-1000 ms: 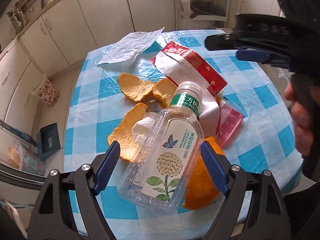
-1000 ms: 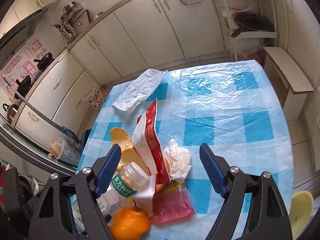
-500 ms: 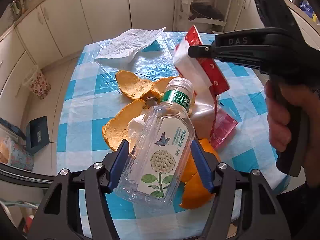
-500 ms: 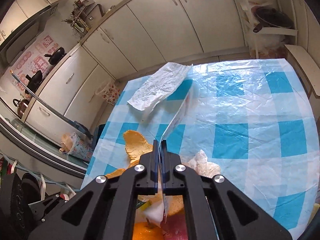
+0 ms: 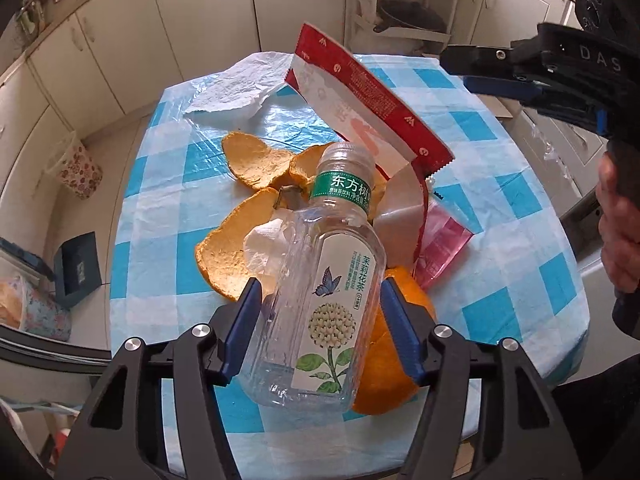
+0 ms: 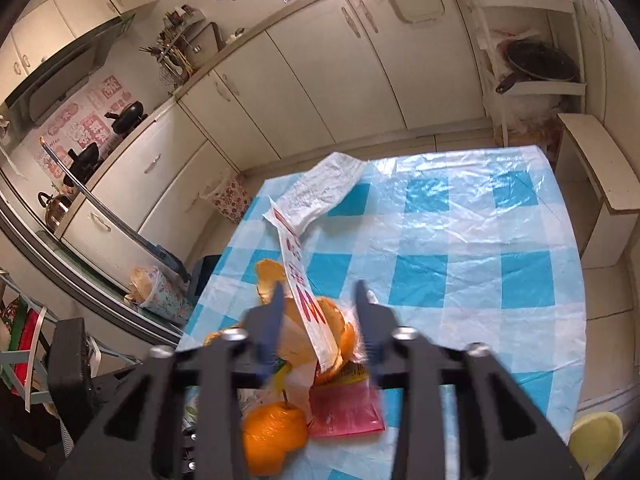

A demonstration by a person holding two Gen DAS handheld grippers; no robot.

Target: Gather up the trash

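My left gripper (image 5: 322, 328) is shut on a clear plastic tea bottle (image 5: 320, 280) with a green cap band, held tilted over the trash pile. Under it lie orange peels (image 5: 248, 160) and an orange (image 5: 384, 368). A red and white snack wrapper (image 5: 360, 108) stands up behind the bottle; it also shows in the right wrist view (image 6: 300, 280). My right gripper (image 6: 320, 312) is open, its blurred fingers on either side of the wrapper, above the orange (image 6: 276, 436) and a pink packet (image 6: 344, 408).
A crumpled white paper (image 6: 320, 192) lies at the far side of the blue checked tablecloth (image 6: 480, 240). White cabinets (image 6: 320, 80) run behind. A floral bin (image 5: 76, 168) stands on the floor to the left, a bench (image 6: 600, 168) to the right.
My right gripper was shut on the wrapper and has opened; the wrapper now stands free between its fingers. My left gripper has closed tighter on the bottle and lifted it a little.
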